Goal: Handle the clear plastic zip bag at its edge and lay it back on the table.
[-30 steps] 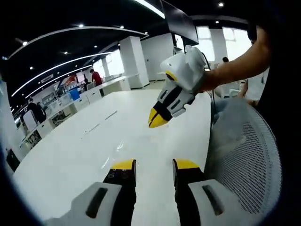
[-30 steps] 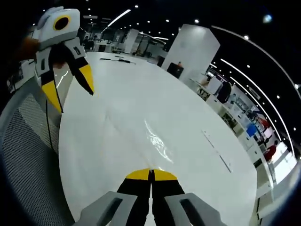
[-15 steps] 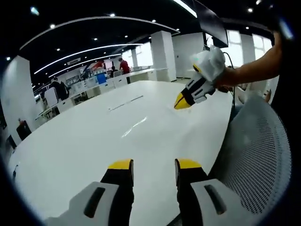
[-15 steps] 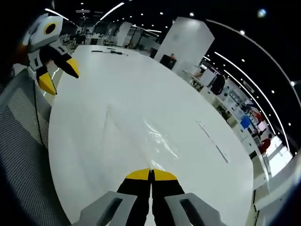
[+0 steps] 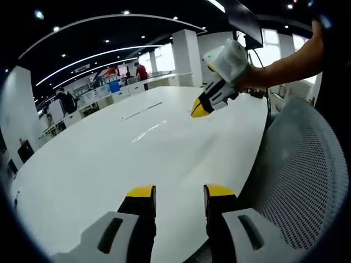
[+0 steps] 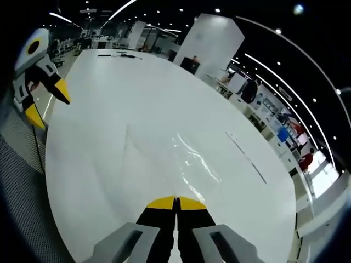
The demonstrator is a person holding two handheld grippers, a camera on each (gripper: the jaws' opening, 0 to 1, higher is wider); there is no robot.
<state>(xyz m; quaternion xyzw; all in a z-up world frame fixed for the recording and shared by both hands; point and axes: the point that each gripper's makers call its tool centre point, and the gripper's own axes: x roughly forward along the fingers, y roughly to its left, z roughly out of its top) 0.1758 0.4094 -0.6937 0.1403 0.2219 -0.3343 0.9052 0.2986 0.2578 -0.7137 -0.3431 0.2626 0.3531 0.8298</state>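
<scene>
The clear zip bag (image 6: 193, 164) lies flat and shiny on the white table (image 6: 137, 98), and its creases run back to my right gripper (image 6: 176, 201). That gripper's yellow-tipped jaws are shut, seemingly on the bag's near edge. In the left gripper view the right gripper (image 5: 199, 108) hovers low over the table (image 5: 82, 164), with the bag's glint (image 5: 147, 130) just left of it. My left gripper (image 5: 176, 193) is open with nothing between its jaws, above the table's near rim. It also appears far left as the left gripper (image 6: 48, 103), jaws apart.
A grey mesh chair back (image 5: 296, 175) stands against the table's edge and shows again as the chair back (image 6: 22, 208). A thin dark strip (image 6: 244, 156) lies on the table beyond the bag. A person's forearm (image 5: 279, 63) holds the right gripper. Desks, a pillar and people stand far behind.
Both views have shifted with the hands. The two grippers have drawn farther apart; each looks smaller in the other's view. Left jaws stay open, right jaws stay shut.
</scene>
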